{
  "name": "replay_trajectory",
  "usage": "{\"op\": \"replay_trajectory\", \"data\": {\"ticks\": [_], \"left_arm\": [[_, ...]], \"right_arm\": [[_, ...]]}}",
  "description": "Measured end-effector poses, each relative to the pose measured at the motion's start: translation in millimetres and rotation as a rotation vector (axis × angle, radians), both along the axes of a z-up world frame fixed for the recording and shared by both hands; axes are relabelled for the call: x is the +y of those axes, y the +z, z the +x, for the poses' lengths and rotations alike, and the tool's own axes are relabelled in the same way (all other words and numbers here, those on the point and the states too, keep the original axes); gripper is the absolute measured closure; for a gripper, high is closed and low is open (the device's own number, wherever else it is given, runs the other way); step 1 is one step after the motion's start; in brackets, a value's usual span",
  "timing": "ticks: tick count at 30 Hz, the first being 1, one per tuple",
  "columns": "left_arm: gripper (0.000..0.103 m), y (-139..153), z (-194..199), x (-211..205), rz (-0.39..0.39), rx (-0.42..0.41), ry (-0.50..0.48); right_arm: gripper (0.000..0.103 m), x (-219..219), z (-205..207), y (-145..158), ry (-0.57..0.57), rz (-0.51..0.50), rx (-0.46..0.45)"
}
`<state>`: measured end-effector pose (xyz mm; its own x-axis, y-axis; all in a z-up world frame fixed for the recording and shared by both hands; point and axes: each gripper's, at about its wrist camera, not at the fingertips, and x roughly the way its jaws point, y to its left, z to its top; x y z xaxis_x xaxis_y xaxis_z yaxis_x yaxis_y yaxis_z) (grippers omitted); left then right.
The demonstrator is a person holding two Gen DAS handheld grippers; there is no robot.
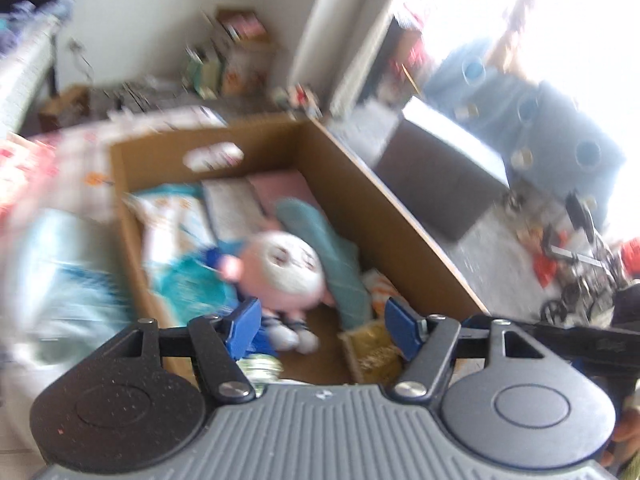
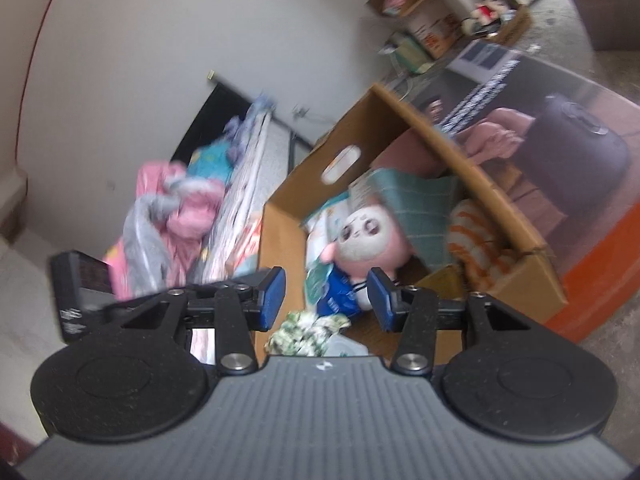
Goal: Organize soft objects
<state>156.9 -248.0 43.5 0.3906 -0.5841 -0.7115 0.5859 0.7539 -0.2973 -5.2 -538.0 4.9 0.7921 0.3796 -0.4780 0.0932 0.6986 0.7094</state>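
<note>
A brown cardboard box (image 1: 360, 184) holds several soft things: a pink and white plush doll (image 1: 288, 268), a teal cloth (image 1: 324, 248), a pink cushion (image 1: 280, 188), a white printed pack (image 1: 176, 232) and an orange striped cloth (image 1: 380, 288). My left gripper (image 1: 322, 326) is open and empty, just above the box's near end. In the right wrist view the same box (image 2: 280, 248) shows the doll (image 2: 370, 236), the teal cloth (image 2: 416, 204) and the orange striped cloth (image 2: 476, 240). My right gripper (image 2: 326, 300) is open and empty over the box's near side, above a green patterned cloth (image 2: 308, 330).
A bed (image 2: 244, 176) with a pink and grey pile of clothes (image 2: 172, 208) lies left of the box. Small cartons (image 2: 424, 20) stand against the far wall. A dark box (image 1: 440, 176) and a blue fabric piece (image 1: 532, 120) sit right of the box on the floor.
</note>
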Motion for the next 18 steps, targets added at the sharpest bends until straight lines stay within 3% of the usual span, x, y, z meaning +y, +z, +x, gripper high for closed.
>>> {"op": "replay_trajectory", "data": {"ticks": [5, 8, 13, 18], "left_arm": [[0.031, 18.8, -13.5, 57.5, 0.005, -0.108, 0.101], [0.031, 19.7, -18.7, 81.6, 0.011, -0.130, 0.145], [0.031, 13.6, -19.4, 119.0, -0.032, -0.091, 0.218], [0.031, 5.1, -16.6, 135.4, -0.046, -0.072, 0.255]], "right_arm": [[0.059, 56.8, 62.6, 5.2, 0.327, -0.276, 0.143], [0.053, 88.4, 102.0, -4.2, 0.500, -0.422, 0.267], [0.033, 124.5, 149.7, -31.7, 0.708, -0.535, 0.405], [0.026, 156.3, 169.4, -55.9, 0.839, -0.604, 0.505]]}}
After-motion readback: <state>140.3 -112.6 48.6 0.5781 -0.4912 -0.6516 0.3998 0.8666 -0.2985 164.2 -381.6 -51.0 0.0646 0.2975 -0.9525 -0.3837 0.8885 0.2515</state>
